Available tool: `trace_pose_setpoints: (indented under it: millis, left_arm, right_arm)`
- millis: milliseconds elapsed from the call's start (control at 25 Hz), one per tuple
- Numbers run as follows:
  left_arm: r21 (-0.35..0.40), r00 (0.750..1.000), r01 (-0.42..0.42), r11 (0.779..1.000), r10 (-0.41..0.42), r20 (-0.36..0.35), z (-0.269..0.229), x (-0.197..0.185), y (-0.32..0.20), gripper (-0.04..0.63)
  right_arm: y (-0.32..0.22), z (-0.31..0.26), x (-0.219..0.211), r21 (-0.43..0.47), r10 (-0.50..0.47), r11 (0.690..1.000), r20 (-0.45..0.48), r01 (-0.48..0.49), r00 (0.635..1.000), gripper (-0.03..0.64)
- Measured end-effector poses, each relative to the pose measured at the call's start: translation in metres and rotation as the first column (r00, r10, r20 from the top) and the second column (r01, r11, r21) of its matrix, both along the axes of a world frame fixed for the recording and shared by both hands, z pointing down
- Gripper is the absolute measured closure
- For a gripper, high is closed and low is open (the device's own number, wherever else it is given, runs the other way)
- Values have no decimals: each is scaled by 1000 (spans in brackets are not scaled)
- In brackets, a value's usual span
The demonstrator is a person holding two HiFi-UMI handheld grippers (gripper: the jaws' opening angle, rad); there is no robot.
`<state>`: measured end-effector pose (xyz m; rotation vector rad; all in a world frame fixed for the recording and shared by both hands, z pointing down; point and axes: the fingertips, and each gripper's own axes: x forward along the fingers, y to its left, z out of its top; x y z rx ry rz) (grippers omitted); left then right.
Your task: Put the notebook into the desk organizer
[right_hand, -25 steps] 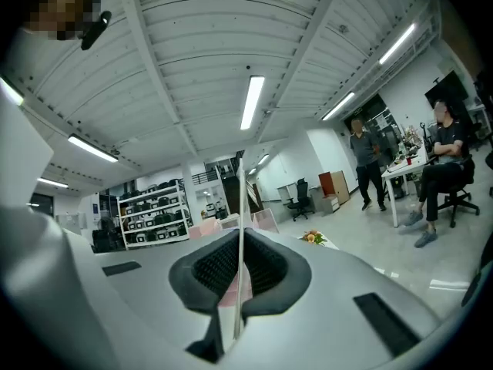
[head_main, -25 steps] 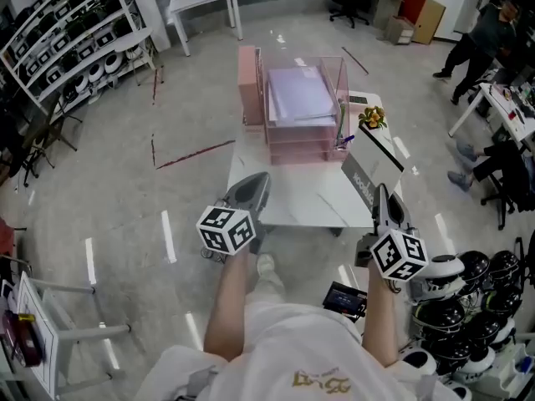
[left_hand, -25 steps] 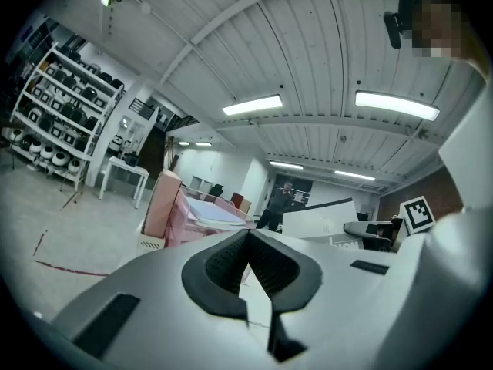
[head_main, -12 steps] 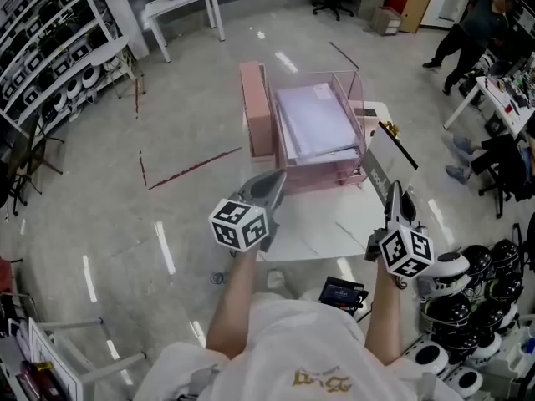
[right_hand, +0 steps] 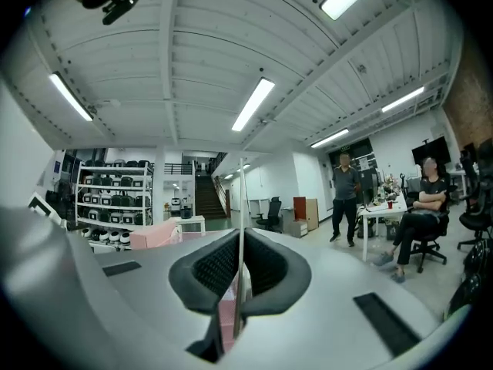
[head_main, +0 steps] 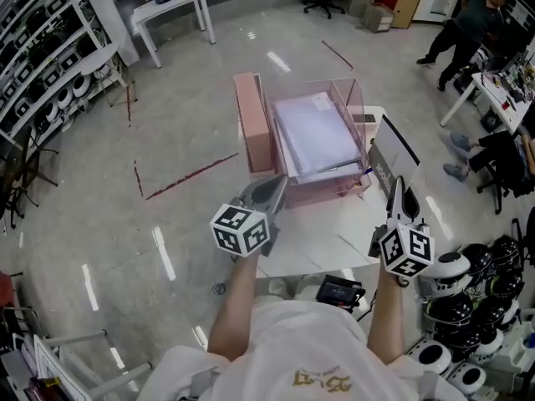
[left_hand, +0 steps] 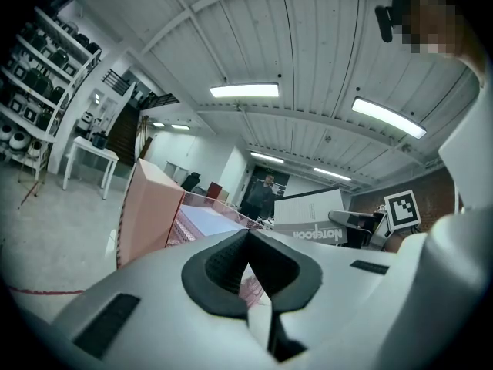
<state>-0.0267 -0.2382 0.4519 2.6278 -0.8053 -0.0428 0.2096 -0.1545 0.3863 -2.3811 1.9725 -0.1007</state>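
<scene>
The pink desk organizer (head_main: pixel 311 134) stands at the far end of the small white table (head_main: pixel 311 245); it has clear walls and stacked trays holding white sheets. A tall pink section (head_main: pixel 252 122) is on its left side. My right gripper (head_main: pixel 399 192) is shut on the notebook (head_main: pixel 389 162), a thin grey-white book with a black edge, held upright just right of the organizer. In the right gripper view the notebook's edge (right_hand: pixel 241 222) runs up between the jaws of that gripper (right_hand: pixel 240 280). My left gripper (head_main: pixel 269 195) is shut and empty, near the organizer's front left; the left gripper view shows the organizer (left_hand: pixel 158 206) and the notebook (left_hand: pixel 312 213).
Shelves of helmets (head_main: pixel 50 65) line the left wall and more helmets (head_main: pixel 476 307) lie on the floor at right. A white side table (head_main: pixel 171 5) stands far back. A person (head_main: pixel 468 27) stands at the upper right. A black device (head_main: pixel 338 291) lies below the table's near edge.
Both grippers have moved forward toward the organizer, which now fills more of the head view. The notebook has come alongside the organizer's right wall, still gripped upright.
</scene>
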Motion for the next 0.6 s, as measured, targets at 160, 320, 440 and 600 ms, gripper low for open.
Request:
trace_pose_setpoints:
  millis: [160,320,440,600]
  left_arm:
    - [10,1000,14,1000,-14,-1,-8,6,-16,580]
    - [24,999,37,999,-37,0,-17,11,-31,580]
    - [31,999,53,998,-52,-2,-23,14,-39,580]
    - [38,997,73,997,-73,0,-26,17,-47,580]
  right_arm:
    - [-25,-18,2,26,-23,999,-50,25,998,597]
    - [-47,-31,-2,48,-64,997,-80,68,995,597]
    - [-59,-38,-6,57,-95,993,-93,100,991,597]
    - [-75,-43,-7,71,-132,988,-94,139,987,597]
